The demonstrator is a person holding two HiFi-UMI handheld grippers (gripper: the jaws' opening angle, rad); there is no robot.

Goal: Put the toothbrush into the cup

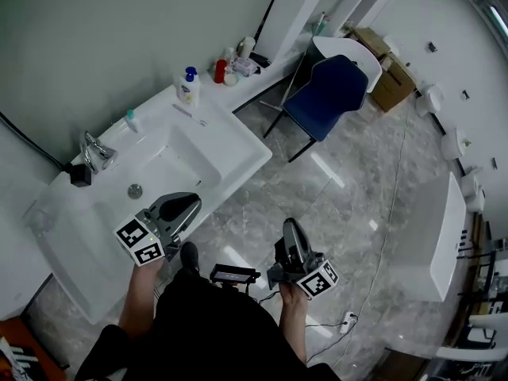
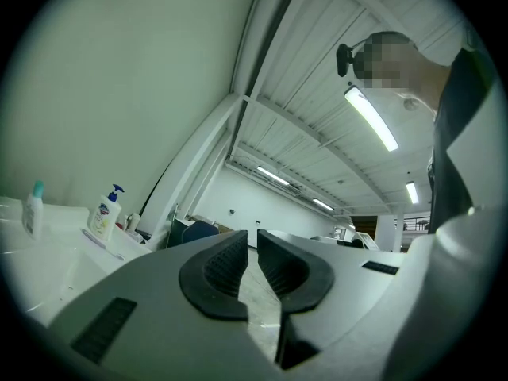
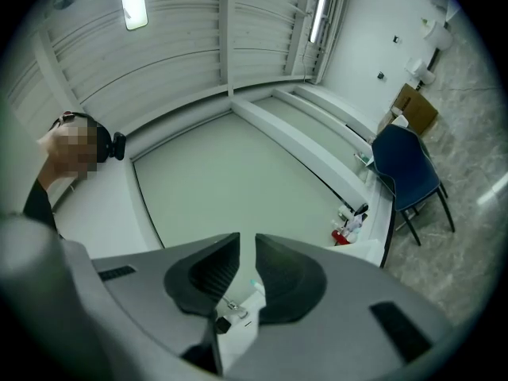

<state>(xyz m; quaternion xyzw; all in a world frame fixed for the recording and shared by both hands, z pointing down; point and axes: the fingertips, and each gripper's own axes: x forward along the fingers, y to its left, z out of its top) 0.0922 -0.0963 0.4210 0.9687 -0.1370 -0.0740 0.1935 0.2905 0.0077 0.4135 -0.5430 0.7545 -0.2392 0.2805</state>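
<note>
The toothbrush lies flat on the white counter beside a soap pump bottle; in the left gripper view the toothbrush shows as a thin stick below that bottle. A red cup stands farther along the counter among small items, and the right gripper view also catches the red cup. My left gripper hovers over the sink's front edge, well short of the toothbrush. My right gripper hangs over the floor. Both the left gripper and the right gripper have jaws together with nothing between them.
A white sink basin with a faucet fills the left. A small teal-capped bottle stands behind the basin. A blue chair sits at the counter's far end. Cardboard boxes are beyond it.
</note>
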